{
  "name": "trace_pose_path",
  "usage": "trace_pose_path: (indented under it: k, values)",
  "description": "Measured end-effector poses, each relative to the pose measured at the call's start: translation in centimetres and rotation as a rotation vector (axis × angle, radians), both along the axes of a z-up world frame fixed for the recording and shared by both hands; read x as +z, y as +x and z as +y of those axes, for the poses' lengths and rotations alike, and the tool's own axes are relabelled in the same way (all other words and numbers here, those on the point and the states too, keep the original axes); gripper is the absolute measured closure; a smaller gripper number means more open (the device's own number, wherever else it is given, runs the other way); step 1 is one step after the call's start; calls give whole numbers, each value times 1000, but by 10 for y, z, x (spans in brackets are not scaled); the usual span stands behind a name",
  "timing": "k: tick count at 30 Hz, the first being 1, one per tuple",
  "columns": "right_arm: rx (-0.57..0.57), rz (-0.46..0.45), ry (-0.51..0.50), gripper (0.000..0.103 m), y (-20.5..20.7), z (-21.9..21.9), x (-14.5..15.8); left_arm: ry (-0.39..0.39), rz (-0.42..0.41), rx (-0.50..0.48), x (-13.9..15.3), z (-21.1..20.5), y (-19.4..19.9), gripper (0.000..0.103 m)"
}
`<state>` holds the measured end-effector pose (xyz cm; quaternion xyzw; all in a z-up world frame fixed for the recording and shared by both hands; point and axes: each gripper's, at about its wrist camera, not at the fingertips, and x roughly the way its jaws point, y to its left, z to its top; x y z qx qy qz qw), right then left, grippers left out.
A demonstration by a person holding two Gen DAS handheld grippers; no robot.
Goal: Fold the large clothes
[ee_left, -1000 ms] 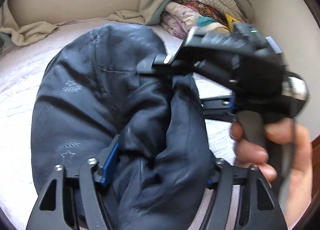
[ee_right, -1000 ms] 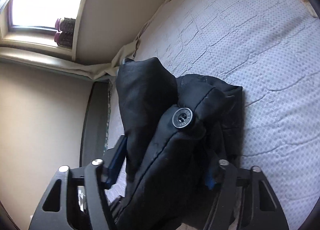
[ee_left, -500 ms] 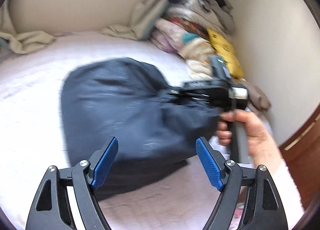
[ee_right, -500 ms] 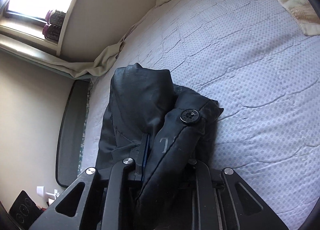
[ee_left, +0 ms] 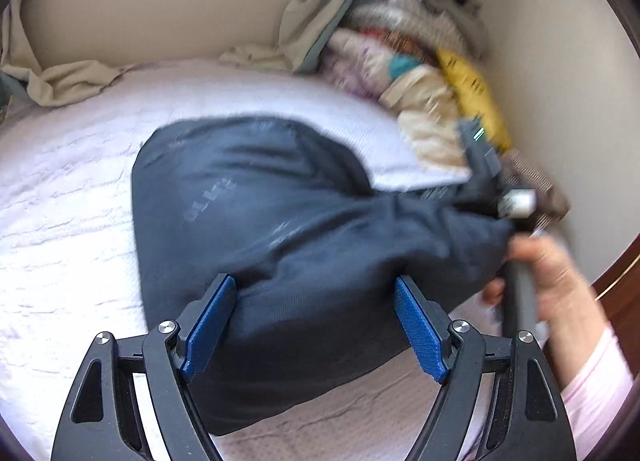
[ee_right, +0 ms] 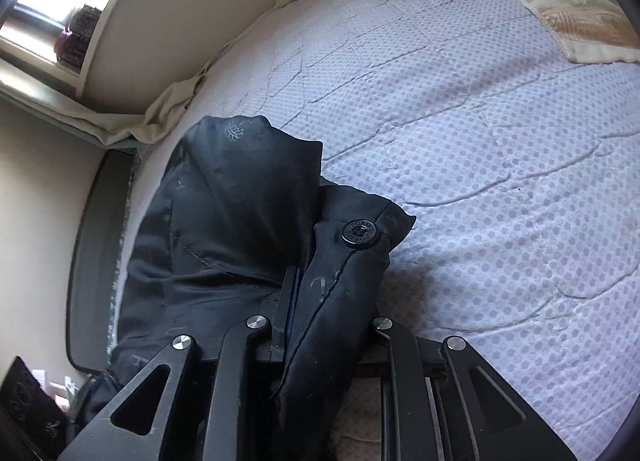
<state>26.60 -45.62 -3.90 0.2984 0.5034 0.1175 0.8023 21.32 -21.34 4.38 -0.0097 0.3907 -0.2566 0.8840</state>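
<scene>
A: Dark navy fabric, that is the jacket (ee_left: 280,229), bunched in a lump on the pale quilted bed (ee_left: 60,221). One end is drawn out to the right of the left wrist view.

B: Who has that end?

A: The right gripper (ee_right: 316,301). Its jaws have just been closing and now stand nearly together, pinching a folded edge of the jacket with a round black snap button (ee_right: 359,233) just past the fingertips. In the left wrist view the person's hand (ee_left: 548,277) shows wrapped on its handle, a pink sleeve (ee_left: 592,389) behind it.

B: And the left gripper?

A: The left gripper (ee_left: 316,325) stands wide apart, having just opened further. Its blue pads (ee_left: 208,325) sit on either side of the jacket's near bulge; they seem to frame the cloth rather than press it.

B: Anything else on the bed?

A: A pile of mixed clothes (ee_left: 412,61) in the far corner by the wall, blurred, and a beige patterned cloth (ee_right: 568,9) at the far right of the right wrist view
</scene>
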Motion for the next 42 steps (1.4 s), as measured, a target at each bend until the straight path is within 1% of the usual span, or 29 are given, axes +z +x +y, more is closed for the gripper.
trace_pose_path:
  k: [1,3,4,5,6,7,8,9,12,13,15,16,17,18,19,20,21,22,23,25,26,27,28,29,30,32,34,36,42]
  values:
    - [4,-2,-13,89,-1,1,0,-29,-22,-6,4,1,-2,20]
    - [5,1,-29,89,-3,2,-2,-47,-58,-4,8,0,-3,20]
    - [5,0,-40,89,-3,3,-3,-48,-65,-4,9,-3,-3,20]
    - [4,-1,-49,89,-3,4,-3,-37,-49,-7,6,-7,2,20]
    - [3,-2,-54,88,-3,4,-3,-25,-16,-15,1,-10,7,20]
    - [-2,4,-56,87,-4,4,-3,-8,36,-37,-9,-16,14,20]
    - [-9,10,-56,84,-4,4,-3,14,54,-48,-16,-21,14,20]
    - [-20,24,-59,81,-4,3,-4,62,44,-60,-24,-28,12,20]
    - [-37,47,-61,80,-6,-1,2,142,-8,-83,-37,-38,-1,20]
    - [-42,52,-68,80,-7,-2,7,150,-13,-85,-42,-39,-3,20]
    - [-46,48,-98,74,-11,-3,19,177,-29,-84,-51,-41,-8,19]
    - [-52,39,-135,72,-14,-3,29,183,-34,-83,-53,-42,-9,19]
    - [-61,25,-171,69,-16,-2,38,191,-41,-81,-55,-43,-9,19]
    - [-77,-3,-220,68,-21,-1,51,199,-51,-78,-56,-45,-11,19]
    - [-102,-41,-279,68,-26,1,66,207,-59,-77,-58,-47,-12,19]
    - [-124,-88,-316,68,-32,3,81,219,-70,-76,-59,-49,-14,19]
    - [-132,-119,-320,68,-35,7,90,226,-76,-76,-61,-53,-14,19]
    - [-128,-179,-293,68,-40,12,103,237,-86,-78,-62,-55,-17,19]
    - [-114,-207,-267,68,-40,16,109,247,-94,-81,-64,-57,-19,19]
    - [-29,-260,-194,68,-39,33,117,264,-107,-88,-66,-61,-22,19]
    - [3,-263,-185,69,-35,42,117,271,-112,-90,-68,-62,-22,19]
    - [43,-253,-196,71,-29,54,113,276,-116,-93,-68,-63,-23,19]
    - [68,-240,-216,74,-25,62,108,280,-119,-95,-69,-64,-23,19]
    - [93,-218,-249,78,-19,71,101,283,-121,-96,-69,-64,-23,19]
    - [106,-195,-277,78,-12,77,94,286,-124,-99,-70,-64,-23,19]
    - [118,-151,-300,78,-1,81,79,290,-126,-104,-71,-65,-22,19]
    - [116,-116,-298,78,6,81,65,289,-128,-109,-72,-66,-21,19]
    - [114,-94,-302,80,8,85,55,289,-130,-112,-72,-66,-21,19]
    - [126,-22,-345,80,21,94,23,300,-145,-123,-78,-66,-25,19]
